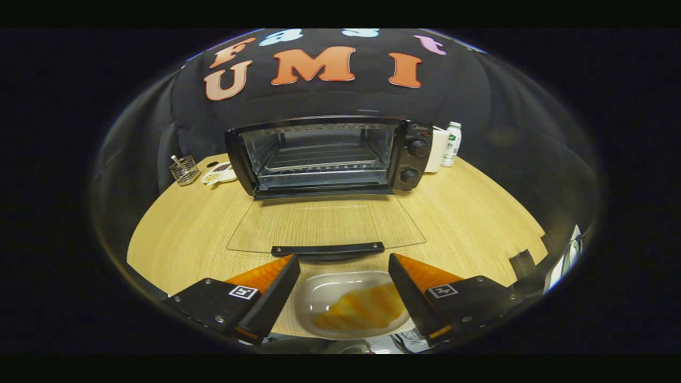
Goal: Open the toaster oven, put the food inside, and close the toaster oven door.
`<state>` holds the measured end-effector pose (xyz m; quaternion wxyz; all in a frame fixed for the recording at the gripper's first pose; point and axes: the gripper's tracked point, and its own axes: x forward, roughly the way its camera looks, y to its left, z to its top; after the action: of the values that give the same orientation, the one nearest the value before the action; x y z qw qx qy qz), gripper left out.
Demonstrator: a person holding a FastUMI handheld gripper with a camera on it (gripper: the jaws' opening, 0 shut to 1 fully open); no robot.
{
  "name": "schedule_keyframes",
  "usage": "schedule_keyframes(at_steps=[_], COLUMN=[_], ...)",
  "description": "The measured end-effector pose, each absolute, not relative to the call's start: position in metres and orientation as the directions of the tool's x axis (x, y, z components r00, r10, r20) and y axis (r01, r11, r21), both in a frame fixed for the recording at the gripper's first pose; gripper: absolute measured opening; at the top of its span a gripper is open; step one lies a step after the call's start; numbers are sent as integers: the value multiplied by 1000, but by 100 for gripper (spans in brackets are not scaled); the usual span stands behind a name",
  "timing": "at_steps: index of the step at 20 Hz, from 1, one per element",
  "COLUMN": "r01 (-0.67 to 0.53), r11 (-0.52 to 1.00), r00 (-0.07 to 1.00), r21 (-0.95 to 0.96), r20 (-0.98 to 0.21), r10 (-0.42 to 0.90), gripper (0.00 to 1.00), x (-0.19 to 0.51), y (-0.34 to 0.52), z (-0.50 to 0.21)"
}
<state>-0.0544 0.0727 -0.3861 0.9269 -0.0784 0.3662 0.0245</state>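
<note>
A black toaster oven (330,157) stands at the back of the wooden table, its glass door (325,223) folded down flat with the black handle (327,249) nearest me. The wire rack (319,159) inside is bare. A white dish (324,292) with a yellow-orange piece of food (364,308) sits on the table below, between my fingers. My gripper (343,266) is open, fingers spread wide on either side of the dish, just short of the door handle. Neither finger touches the dish or the food.
Left of the oven sit a small wire basket (184,170) and a white plate with snacks (219,174). A white container (438,150) and a small bottle (452,143) stand to the oven's right. The wooden table (468,213) is round-edged.
</note>
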Motion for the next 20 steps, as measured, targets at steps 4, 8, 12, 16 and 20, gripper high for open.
schedule_keyframes(at_steps=[4,8,12,16,20], r01=[-46,13,81,102,114], r11=[989,994,993,992,988], r00=[716,694,653,642,610], r21=[-138,-110,-85,-81,-104], r20=[-695,-714,-748,-756,-778], r10=[-63,-88,-118,-128,-152], gripper=[100,100,100,99,99], x=[-86,-109,-125,-121,-119], y=[61,53,48,51,49], z=[-384,-396,-416,-425,-438])
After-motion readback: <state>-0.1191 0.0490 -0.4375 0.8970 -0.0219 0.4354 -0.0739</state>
